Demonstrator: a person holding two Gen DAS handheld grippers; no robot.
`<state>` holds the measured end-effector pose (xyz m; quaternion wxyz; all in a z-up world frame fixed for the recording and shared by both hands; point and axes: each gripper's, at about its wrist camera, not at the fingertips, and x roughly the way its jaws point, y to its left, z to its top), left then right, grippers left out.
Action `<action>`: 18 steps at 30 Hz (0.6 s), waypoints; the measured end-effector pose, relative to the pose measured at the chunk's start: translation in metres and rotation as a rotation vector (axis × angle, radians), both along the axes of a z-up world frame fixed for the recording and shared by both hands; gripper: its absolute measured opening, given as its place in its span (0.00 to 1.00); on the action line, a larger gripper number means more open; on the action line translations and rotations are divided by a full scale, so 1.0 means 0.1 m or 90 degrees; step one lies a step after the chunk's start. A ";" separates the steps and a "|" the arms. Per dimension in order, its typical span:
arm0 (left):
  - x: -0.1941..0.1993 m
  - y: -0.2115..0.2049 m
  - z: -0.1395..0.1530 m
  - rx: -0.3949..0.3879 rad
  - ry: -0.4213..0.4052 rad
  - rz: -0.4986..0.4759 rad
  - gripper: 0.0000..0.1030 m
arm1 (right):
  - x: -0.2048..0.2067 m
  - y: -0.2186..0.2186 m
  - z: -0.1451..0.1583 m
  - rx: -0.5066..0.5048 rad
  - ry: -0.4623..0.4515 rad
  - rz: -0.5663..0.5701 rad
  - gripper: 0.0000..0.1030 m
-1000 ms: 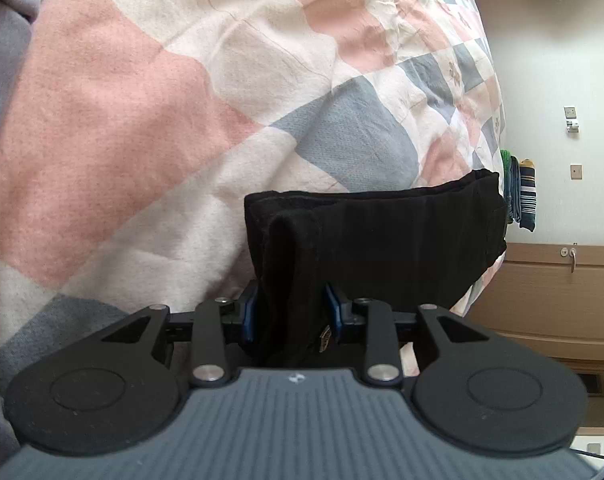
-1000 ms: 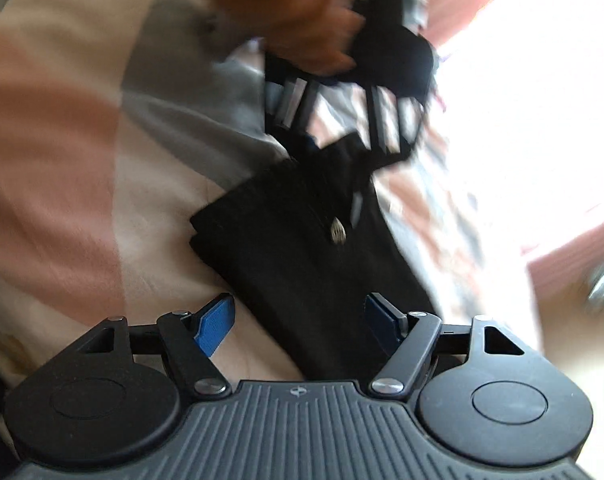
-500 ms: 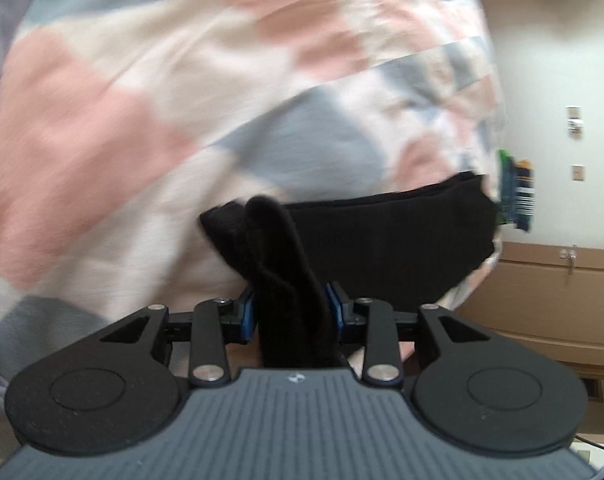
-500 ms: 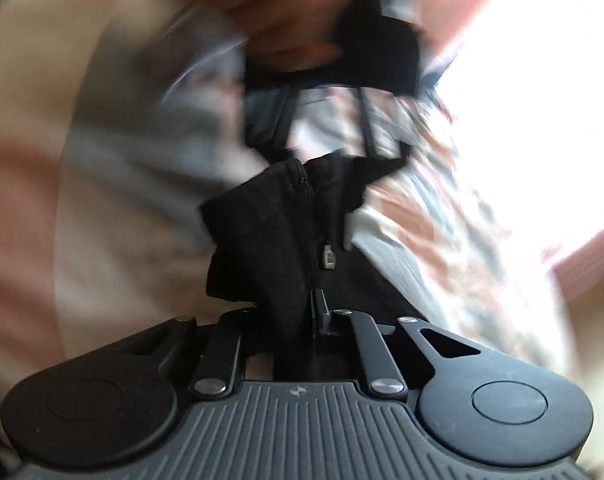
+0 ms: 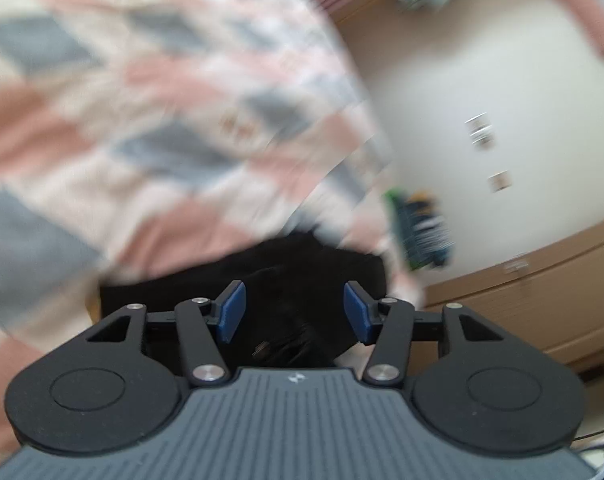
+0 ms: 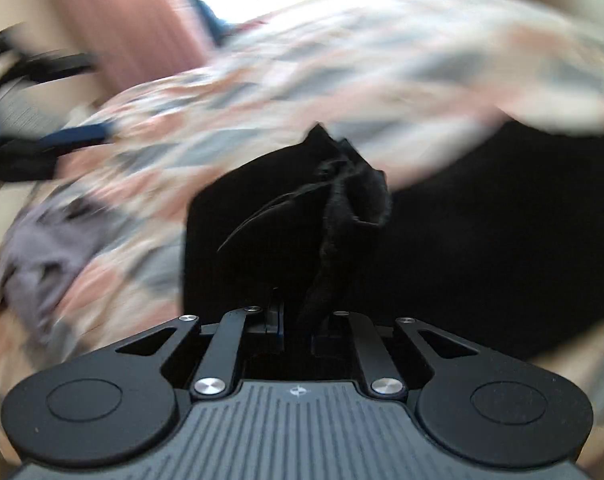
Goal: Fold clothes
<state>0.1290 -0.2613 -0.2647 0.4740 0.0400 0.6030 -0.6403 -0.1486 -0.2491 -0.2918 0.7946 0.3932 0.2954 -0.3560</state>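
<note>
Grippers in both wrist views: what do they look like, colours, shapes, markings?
Both match. The left gripper has a ribbed grey body with a small white logo, two round black discs at the sides, black link arms with silver rivets, and blue pads. The right gripper is the same build; only a sliver of its blue pads shows.

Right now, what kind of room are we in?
Most likely a bedroom. A checked pink, grey and cream quilt covers what looks like a bed, a black garment lies on it for folding, and wooden drawers stand against a plain wall with clothes hanging nearby.
</note>
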 end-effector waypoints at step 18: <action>-0.74 0.08 -0.95 0.212 -0.170 -0.048 0.33 | -1.25 -0.83 -0.74 0.306 -0.281 -0.165 0.60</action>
